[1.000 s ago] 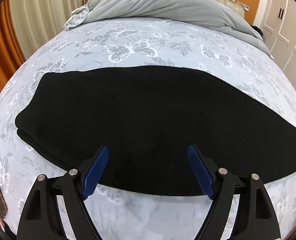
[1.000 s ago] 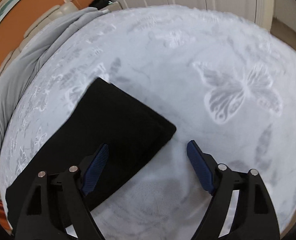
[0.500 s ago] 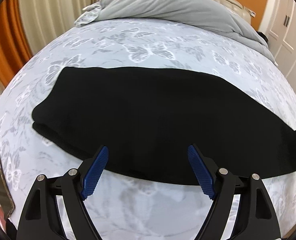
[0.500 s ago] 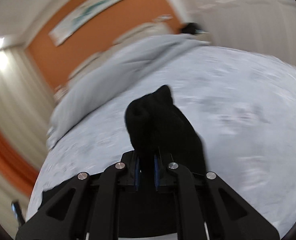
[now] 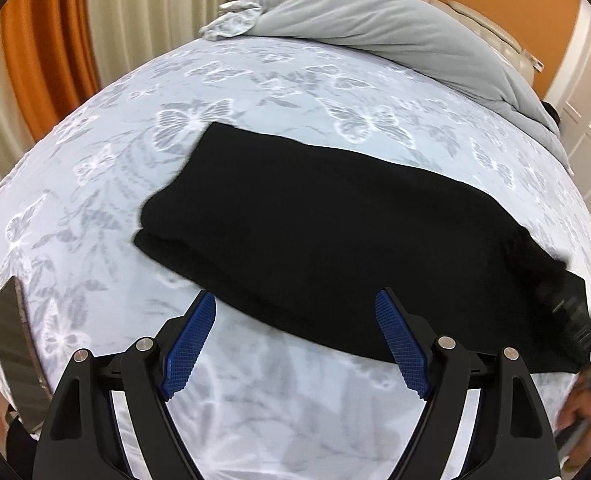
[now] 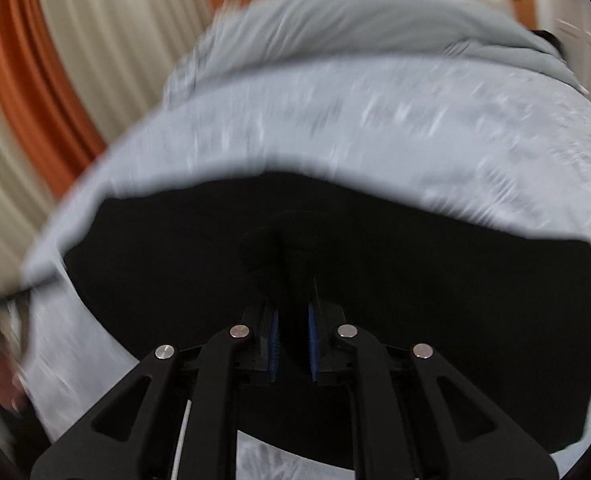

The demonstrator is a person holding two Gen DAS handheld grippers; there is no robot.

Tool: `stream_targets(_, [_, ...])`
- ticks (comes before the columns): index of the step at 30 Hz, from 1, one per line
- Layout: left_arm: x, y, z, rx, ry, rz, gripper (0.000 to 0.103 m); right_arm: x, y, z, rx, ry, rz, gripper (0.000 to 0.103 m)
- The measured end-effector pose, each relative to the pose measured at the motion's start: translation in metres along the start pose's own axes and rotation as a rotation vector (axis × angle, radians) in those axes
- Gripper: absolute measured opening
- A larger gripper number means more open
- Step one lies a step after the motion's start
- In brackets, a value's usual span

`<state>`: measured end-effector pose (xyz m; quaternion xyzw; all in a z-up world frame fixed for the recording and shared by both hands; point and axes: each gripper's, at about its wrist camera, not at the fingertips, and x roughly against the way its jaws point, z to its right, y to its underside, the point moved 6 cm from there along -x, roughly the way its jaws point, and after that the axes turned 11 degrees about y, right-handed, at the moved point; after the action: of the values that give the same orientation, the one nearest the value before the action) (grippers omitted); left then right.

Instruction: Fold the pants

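Nearest you, the right claw (image 6: 293, 344) is clamped on a bunched fold of the black pants (image 6: 415, 300). Cloth fills the narrow gap between its blue pads, though the jaws are easing apart at this moment, so judge that grip as marginal. The left claw (image 5: 295, 344) stands released, with its jaws wide and nothing between them, poised just short of the pants' (image 5: 335, 240) near edge.

Handling assessment: the garment appears soft, limp and light. It should drape and sag from any single hold and will not keep a shape unsupported. The fabric looks thick and matte, probably knit or fleece, so slipping seems unlikely, but a pinch may catch only the top layer. Take hold at an edge or corner through all layers; your free left claw is best placed for the near hem or the doubled left end.

Appearance: the pants lie as one long black band across the butterfly-print bed (image 5: 255, 80), already doubled lengthwise, with stacked layers showing at the left end. Beyond them, a grey duvet (image 5: 375, 20) is heaped at the headboard.
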<state>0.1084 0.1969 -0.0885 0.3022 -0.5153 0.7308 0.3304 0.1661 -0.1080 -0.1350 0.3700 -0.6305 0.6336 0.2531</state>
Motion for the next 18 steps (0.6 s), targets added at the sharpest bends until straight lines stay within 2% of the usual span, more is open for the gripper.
stream_targets(1, [0.001, -0.001, -0.010, 0.014, -0.009, 0.001, 0.079, -0.012, 0.011, -0.005, 0.044, 0.023, -0.026, 0.015])
stream_targets(4, [0.004, -0.002, -0.033, 0.065, -0.017, -0.003, 0.079, -0.007, 0.012, -0.011, 0.118, 0.068, 0.030, 0.017])
stream_targets(7, [0.008, -0.003, -0.049, 0.115, -0.010, -0.001, 0.080, -0.005, 0.007, -0.006, 0.084, 0.058, 0.054, 0.017])
stream_targets(10, [0.010, -0.003, -0.058, 0.154, 0.008, -0.007, 0.079, 0.005, 0.001, -0.018, 0.098, 0.055, 0.098, 0.017])
stream_targets(12, [0.009, -0.002, -0.060, 0.174, 0.028, -0.014, 0.080, -0.001, 0.001, -0.028, 0.134, 0.046, 0.073, 0.017])
stream_targets(14, [0.004, -0.002, -0.062, 0.199, 0.057, -0.028, 0.082, -0.016, 0.009, -0.035, 0.178, 0.043, 0.006, 0.024])
stream_targets(15, [0.001, -0.002, -0.063, 0.212, 0.068, -0.035, 0.084, -0.008, 0.009, -0.035, 0.183, 0.047, 0.051, 0.026])
stream_targets(17, [-0.008, -0.004, -0.072, 0.283, 0.103, -0.060, 0.084, 0.004, 0.007, -0.040, 0.170, 0.005, 0.005, 0.050])
stream_targets(18, [-0.011, -0.005, -0.079, 0.340, 0.129, -0.064, 0.084, 0.013, 0.004, -0.041, 0.156, -0.017, 0.016, 0.053])
